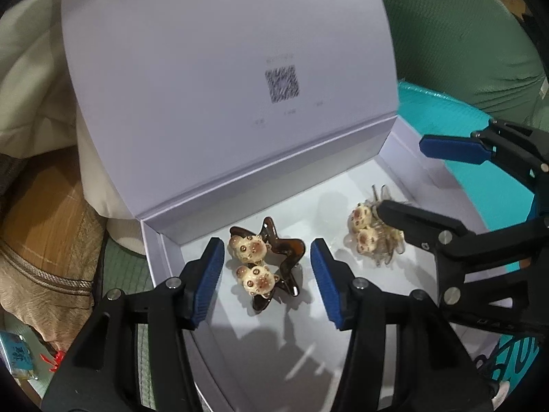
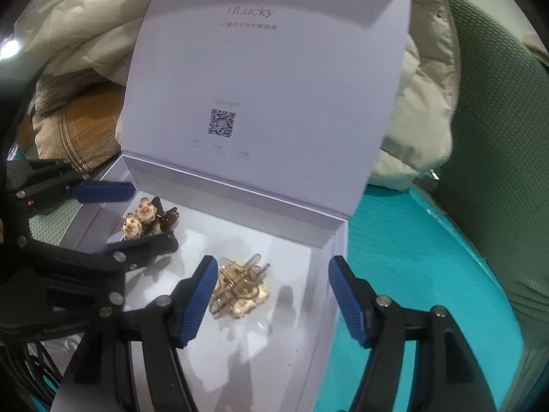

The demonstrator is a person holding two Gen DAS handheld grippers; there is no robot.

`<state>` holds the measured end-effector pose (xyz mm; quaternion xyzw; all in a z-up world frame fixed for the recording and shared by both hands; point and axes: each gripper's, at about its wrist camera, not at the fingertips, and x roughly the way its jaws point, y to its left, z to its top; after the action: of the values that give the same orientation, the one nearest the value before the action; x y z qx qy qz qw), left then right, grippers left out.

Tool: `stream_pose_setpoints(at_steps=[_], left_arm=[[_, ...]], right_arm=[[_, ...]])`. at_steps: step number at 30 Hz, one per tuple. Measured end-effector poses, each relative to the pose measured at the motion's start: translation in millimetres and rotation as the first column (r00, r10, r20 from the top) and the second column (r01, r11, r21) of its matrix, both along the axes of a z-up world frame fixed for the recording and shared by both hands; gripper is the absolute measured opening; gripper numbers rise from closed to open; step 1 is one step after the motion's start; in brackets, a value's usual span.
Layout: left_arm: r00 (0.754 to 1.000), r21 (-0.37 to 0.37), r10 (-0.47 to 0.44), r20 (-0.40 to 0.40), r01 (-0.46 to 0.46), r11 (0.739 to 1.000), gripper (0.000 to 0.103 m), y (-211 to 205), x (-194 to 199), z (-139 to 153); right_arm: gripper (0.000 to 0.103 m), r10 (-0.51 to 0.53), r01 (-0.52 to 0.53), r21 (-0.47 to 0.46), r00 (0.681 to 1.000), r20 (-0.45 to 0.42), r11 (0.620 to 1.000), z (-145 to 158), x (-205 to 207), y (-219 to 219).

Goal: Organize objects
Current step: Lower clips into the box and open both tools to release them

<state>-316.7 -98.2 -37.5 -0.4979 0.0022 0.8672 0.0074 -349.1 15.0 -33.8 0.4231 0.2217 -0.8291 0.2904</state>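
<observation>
Inside my open white box (image 1: 164,257) lie two hair clips — a brown star-shaped clip (image 1: 264,261) with two cream bear faces on the left, and a clear clip (image 2: 240,292) with cream bears on the right, tipped sideways.

Illumination is moderate and indoor in character, coming from above; a bright light spot (image 2: 9,49) flares at the left margin of the right wrist view. The white box (image 1: 164,250) floor reflects evenly without strong glare. Soft, multiple shadows fall on it toward the camera below the brown hair clip (image 1: 266,264) and the clear hair clip (image 2: 240,292). Both views show heavy fisheye bending, with black vignetting in the corners. The QR code (image 1: 282,84) on the raised lid is smeared by blur in the left wrist view, yet reads sharp (image 2: 221,123) in the right wrist view. Peripheral fabric is soft and dim.
</observation>
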Motion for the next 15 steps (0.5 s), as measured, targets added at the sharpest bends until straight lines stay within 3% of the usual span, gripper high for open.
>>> stream_pose_setpoints(at_steps=[3,15], left_arm=[[1.000,0.003,0.003,-0.028,-0.003,1.000,0.058,0,5,10],[0.998,-0.018,0.000,-0.068,-0.001,1.000,0.060,2,26,40]], right_arm=[[0.071,-0.021,0.020,-0.004,1.000,-0.007,1.000,6,3,7],[0.078,-0.077,0.076,-0.032,0.997,-0.028,0.997,40,25,25]])
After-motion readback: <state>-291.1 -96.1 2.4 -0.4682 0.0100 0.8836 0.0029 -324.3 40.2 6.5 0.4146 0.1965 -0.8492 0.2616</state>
